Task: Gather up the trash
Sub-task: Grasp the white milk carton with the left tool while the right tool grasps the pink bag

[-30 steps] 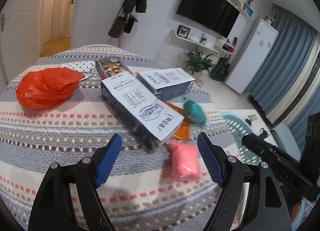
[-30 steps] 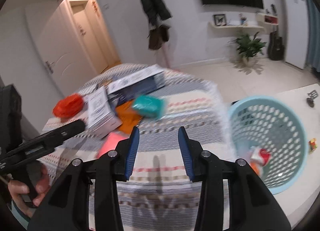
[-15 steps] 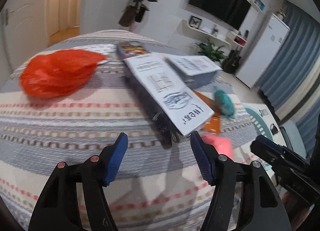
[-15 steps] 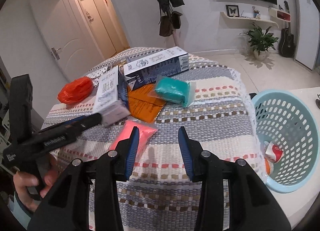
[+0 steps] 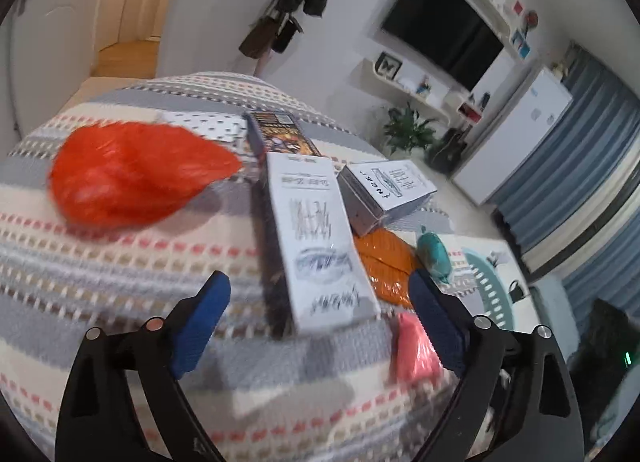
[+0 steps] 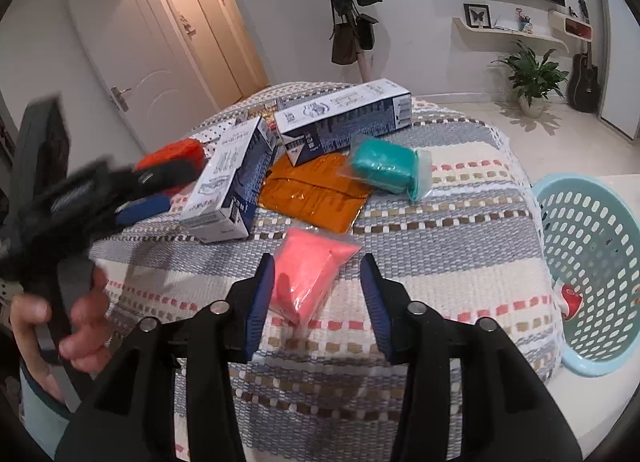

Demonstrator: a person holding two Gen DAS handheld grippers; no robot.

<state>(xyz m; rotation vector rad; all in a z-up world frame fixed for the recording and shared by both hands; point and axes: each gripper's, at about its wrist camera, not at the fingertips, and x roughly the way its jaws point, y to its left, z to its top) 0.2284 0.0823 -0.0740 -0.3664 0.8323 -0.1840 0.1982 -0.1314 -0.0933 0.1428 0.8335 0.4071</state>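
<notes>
A: Living room, round worktop [image 6: 460,230] under a striped woven cloth, trash scattered on it. Which piece goes next?

B: Pink packet [image 6: 310,276], I'd judge. Right tongs [image 6: 316,294] sit low over it, jaws opening, packet's near end between them, pads not pressing yet.

A: Left side?

B: Left tongs [image 5: 318,322] spread wide and opening more, nothing gripped. They line up with the near end of the long white box [image 5: 316,238], probably wide because the box is wide.

A: So both hands work at once?

B: Looks like it. Hand [image 6: 76,326] on the left handle shows in the right view, blurred.

A: Where does trash go?

B: Pale blue basket [image 6: 592,274] off the worktop's edge on the right, a red and white wrapper already inside. Close to the right tongs, which fits the right hand taking the small stuff.

A: Rest of the pile?

B: Second box [image 6: 344,118] lying behind, orange foil wrapper [image 6: 316,190] flat beside the boxes, teal packet [image 6: 386,170] just right of it, red plastic bag [image 5: 132,174] far left. Dark printed box [image 5: 280,134] at the back, partly hidden.

A: Risk?

B: Packet is soft, could slip if pinched at the corner.
</notes>
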